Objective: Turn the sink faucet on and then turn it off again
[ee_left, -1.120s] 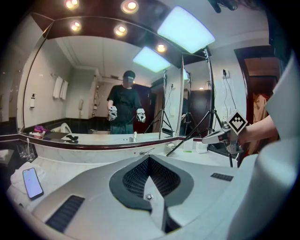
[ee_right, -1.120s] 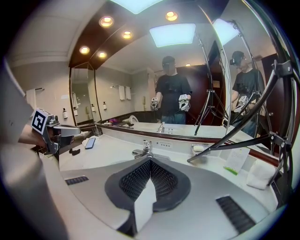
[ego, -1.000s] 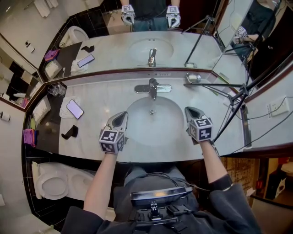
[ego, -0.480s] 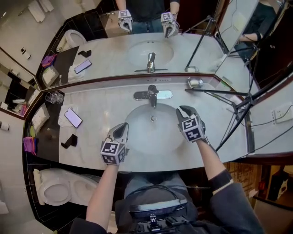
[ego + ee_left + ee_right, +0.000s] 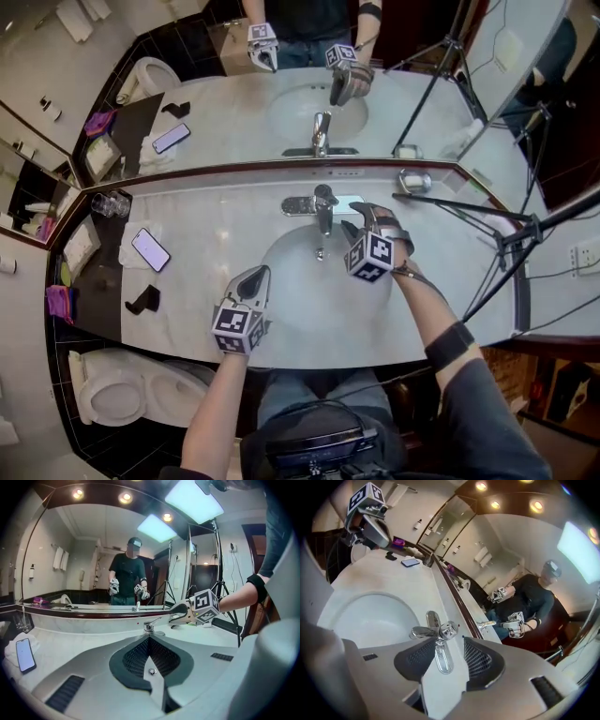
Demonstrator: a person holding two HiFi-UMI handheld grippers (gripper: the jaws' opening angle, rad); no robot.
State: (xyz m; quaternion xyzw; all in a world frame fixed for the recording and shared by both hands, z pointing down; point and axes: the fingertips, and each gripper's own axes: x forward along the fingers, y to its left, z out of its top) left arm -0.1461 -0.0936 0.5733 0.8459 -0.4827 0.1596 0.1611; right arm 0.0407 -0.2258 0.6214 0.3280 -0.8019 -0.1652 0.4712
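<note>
The chrome single-lever sink faucet point(image 5: 323, 204) is polished metal, mirror-bright. The oval white sink basin point(image 5: 300, 300) looks glazed and smooth, probably ceramic. The pale veined stone countertop point(image 5: 216, 220) is glossy, as is the black polished stone ledge point(image 5: 101, 281). The slim black smartphone point(image 5: 151, 248) has a glassy face.

Long pale marble table point(image 5: 216, 220) set against a mirror; oval white basin point(image 5: 291, 309) sunk into its middle; chrome faucet point(image 5: 323, 204) standing at the back rim of the basin, on a shiny plate; towards the left end, a phone point(image 5: 151, 249) lying face up on a white cloth point(image 5: 130, 251); at the far left back corner, a clear glass point(image 5: 111, 203); near the left front edge, a small black object point(image 5: 142, 300), too small to tell; right of the faucet, a metal soap dish point(image 5: 413, 180); just beside it, a black tripod leg point(image 5: 459, 196) reaching across the right part.
</note>
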